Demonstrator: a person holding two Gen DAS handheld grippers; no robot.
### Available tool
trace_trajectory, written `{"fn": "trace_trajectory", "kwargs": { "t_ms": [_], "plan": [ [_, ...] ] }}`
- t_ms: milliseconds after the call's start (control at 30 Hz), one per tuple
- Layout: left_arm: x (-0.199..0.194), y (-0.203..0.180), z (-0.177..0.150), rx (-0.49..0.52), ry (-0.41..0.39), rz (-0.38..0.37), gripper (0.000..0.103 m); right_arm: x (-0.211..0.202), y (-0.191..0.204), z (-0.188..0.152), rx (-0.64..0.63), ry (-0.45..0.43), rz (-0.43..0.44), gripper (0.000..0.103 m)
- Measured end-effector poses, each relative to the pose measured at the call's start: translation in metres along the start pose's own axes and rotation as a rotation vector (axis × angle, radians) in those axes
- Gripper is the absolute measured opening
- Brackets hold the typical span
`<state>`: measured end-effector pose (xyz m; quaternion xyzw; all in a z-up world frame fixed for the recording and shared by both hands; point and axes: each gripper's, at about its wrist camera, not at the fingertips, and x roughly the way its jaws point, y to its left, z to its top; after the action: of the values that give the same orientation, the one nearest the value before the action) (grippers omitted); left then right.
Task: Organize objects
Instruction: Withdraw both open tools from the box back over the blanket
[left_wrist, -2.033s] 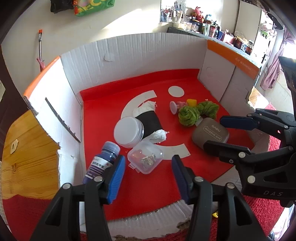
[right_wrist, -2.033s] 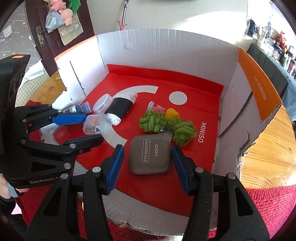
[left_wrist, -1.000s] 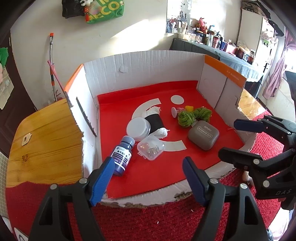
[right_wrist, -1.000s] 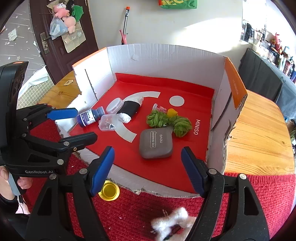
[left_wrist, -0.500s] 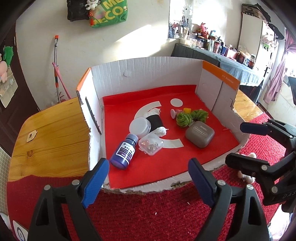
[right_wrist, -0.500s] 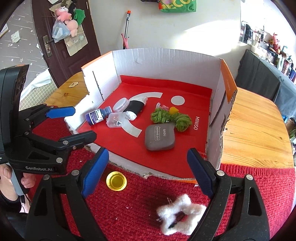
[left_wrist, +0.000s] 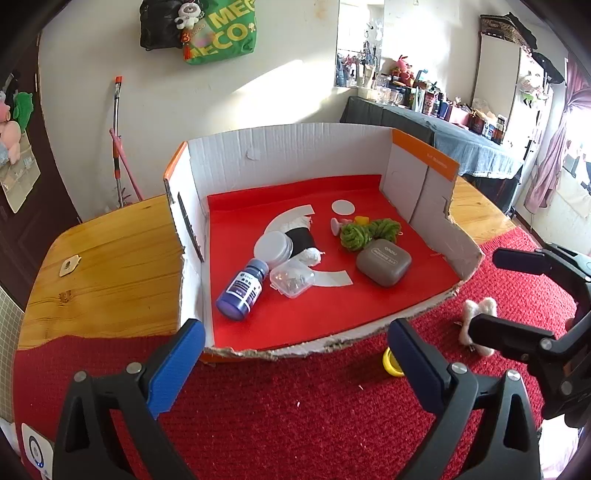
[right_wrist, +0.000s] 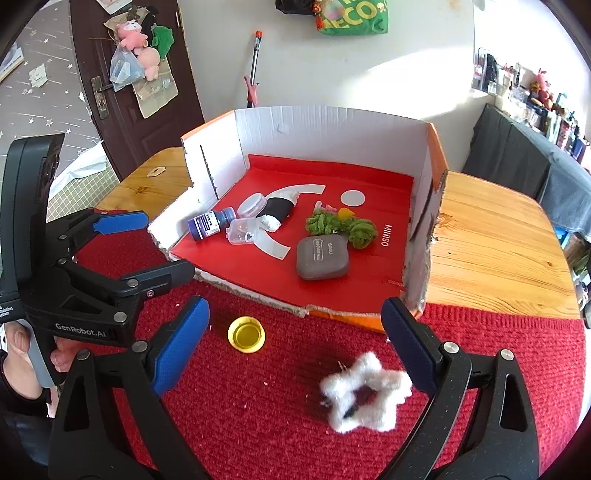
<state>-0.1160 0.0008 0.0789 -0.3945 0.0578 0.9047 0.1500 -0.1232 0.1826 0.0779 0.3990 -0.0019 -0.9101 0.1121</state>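
Mostly packed: bottle (right_wrist: 211, 228), grey case (right_wrist: 322, 257), yarn (right_wrist: 341, 225) in box (right_wrist: 332, 125). Outside at six o'clock: yellow cap (right_wrist: 246, 334), white star (right_wrist: 364, 392). Left gripper (left_wrist: 295, 360) and right gripper (right_wrist: 295, 343) just spread wide, empty.

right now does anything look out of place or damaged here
Yes: the yellow cap and white fuzzy star lie on the red mat, outside the cardboard box, whose front edge is torn ragged.
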Motion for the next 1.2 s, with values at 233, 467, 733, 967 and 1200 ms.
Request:
{"fn": "trace_trajectory", "kwargs": {
  "t_ms": [233, 467, 733, 967, 1200],
  "plan": [
    [-0.004, -0.002, -0.009, -0.003, 0.003, -0.004, 0.101, -0.012, -0.002, -0.012, 0.013, -0.013, -0.012, 0.098],
    [-0.007, -0.011, -0.017, 0.011, 0.003, -0.015, 0.103, -0.02, -0.007, -0.029, 0.031, -0.015, -0.036, 0.099],
    [-0.005, -0.025, -0.027, 0.037, 0.011, -0.026, 0.103, -0.023, -0.012, -0.046, 0.047, 0.001, -0.056, 0.103],
    [0.003, -0.032, -0.033, 0.047, 0.036, -0.039, 0.103, -0.022, -0.02, -0.058, 0.06, 0.012, -0.1, 0.103],
    [0.011, -0.039, -0.038, 0.058, 0.06, -0.047, 0.103, -0.015, -0.023, -0.067, 0.044, 0.028, -0.144, 0.103]
  ]
}}
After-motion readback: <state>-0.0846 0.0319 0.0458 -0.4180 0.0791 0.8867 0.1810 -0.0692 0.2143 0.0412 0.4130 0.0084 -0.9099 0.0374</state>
